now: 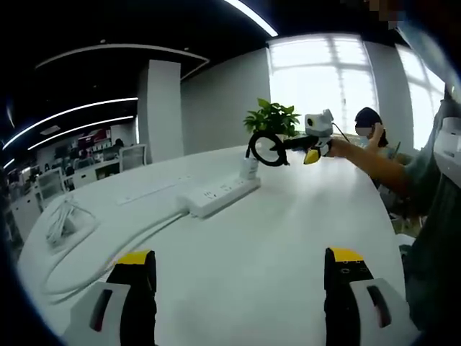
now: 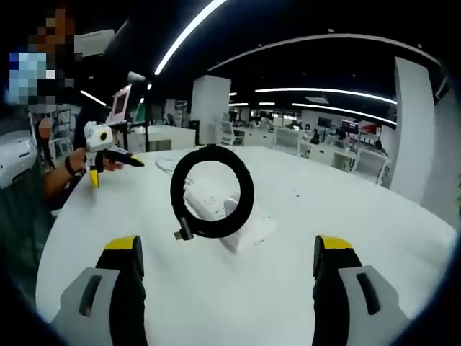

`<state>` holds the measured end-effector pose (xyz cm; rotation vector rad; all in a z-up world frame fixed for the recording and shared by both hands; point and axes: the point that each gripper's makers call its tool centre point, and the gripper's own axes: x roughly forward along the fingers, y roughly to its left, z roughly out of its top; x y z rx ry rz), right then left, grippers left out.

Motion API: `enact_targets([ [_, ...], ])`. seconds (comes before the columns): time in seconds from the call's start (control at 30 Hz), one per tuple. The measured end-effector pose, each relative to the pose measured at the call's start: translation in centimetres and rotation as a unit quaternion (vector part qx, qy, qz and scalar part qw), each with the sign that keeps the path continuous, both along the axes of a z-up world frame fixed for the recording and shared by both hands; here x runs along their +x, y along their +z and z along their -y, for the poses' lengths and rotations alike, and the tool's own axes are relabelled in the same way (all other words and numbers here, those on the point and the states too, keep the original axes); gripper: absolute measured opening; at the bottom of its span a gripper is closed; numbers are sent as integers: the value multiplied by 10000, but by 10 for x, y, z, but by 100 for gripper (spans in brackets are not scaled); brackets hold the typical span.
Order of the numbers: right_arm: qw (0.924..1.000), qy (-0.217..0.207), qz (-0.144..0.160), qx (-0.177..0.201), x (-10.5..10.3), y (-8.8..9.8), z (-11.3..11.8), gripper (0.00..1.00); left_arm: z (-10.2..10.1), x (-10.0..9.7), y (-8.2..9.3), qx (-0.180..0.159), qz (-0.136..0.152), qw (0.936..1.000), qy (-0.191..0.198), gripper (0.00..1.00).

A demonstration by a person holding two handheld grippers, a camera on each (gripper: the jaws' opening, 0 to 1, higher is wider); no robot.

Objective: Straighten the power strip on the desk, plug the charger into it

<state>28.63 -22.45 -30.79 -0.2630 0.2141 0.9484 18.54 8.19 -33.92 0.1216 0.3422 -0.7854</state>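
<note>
A: Left gripper (image 1: 240, 256): fingers spread wide, nothing between them, low over the round white surface (image 1: 288, 238). We read it as standing by, aimed toward the long white power strip (image 1: 220, 196).

B: Agreed. Right gripper (image 2: 227, 245): fingers apart too in its own view, nothing pinched. The black coiled cable loop (image 2: 212, 191) sits dead ahead between them.

A: In the left gripper view the right gripper's tips reach that loop. Touching or just beside, we cannot tell.

B: The loop rises off the small white charger block (image 2: 231, 208), which stands upright at the strip's end. We judge the coil stiff enough to hold its own shape.

A: Is the charger fully seated in a socket? We cannot tell. The strip lies flat on the surface, and looks about straight to us.

B: Further out: a loose white cord (image 1: 61, 220) bundled to one side, well apart from the strip. A green potted plant (image 1: 272, 117) behind the charger.

A: Risk, we think: a nudge on the loop could tip the charger.
</note>
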Motion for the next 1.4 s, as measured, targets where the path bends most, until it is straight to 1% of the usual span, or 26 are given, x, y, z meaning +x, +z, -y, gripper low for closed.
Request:
enact_targets([
  [0.1, 9999, -37, -36, 135, 3, -4, 1, 98, -2, 0, -1, 37, -14, 10000, 12, 99],
  [0.13, 9999, -36, -62, 146, 2, -6, 0, 99, -2, 0, -2, 118, -23, 9999, -18, 99],
  [0.37, 9999, 39, -139, 93, -1, -13, 0, 98, 0, 4, -2, 202, -29, 9998, -65, 99],
  [0.5, 9998, 30, -149, 93, -2, -13, 1, 99, 4, 5, 2, 104, -7, 9999, -104, 99],
  [0.57, 9999, 13, -124, 65, -1, -12, 2, 98, 6, 8, 1, 148, -6, 9998, -121, 99],
  [0.6, 9999, -32, -89, 43, -1, -10, 2, 96, 6, 8, 0, 155, -7, 9998, -121, 99],
  [0.63, 9997, -243, 10, -7, 4, -7, 8, 94, 6, 10, 0, 172, -6, 9998, -120, 99],
  [0.7, 9997, -224, 61, 17, 2, -2, 7, 96, 6, 14, 2, 178, 18, 9997, -135, 99],
  [0.77, 9998, -180, 7, 64, -2, 2, 4, 99, 7, 18, 6, 155, 43, 9997, -160, 99],
  [0.83, 9998, -186, 36, -57, -5, 2, 2, 99, 13, 21, 14, -49, 103, 9993, -356, 99],
  [0.87, 9997, -205, 46, -129, -6, 1, 1, 100, 17, 21, 16, -173, 47, 9987, -471, 99],
  [0.97, 9992, -290, 91, -253, -7, 0, 1, 100, 19, 30, 20, -281, 19, 9982, -525, 99],
  [1.07, 9992, -302, 38, -275, -11, 0, 0, 100, 22, 38, 23, -255, 16, 9979, -598, 99],
  [1.13, 9987, -361, 90, -346, -12, 0, 2, 99, 24, 45, 25, -224, 21, 9979, -602, 99],
  [1.23, 9987, -362, 87, -333, -14, 1, 3, 99, 28, 47, 28, -207, 40, 9974, -686, 99],
  [1.27, 9988, -362, 96, -312, -15, 1, 3, 99, 29, 48, 28, -211, 42, 9973, -701, 99],
  [1.4, 9985, -385, 108, -384, -17, 1, 4, 99, 30, 55, 24, -31, 29, 9974, -717, 99],
])
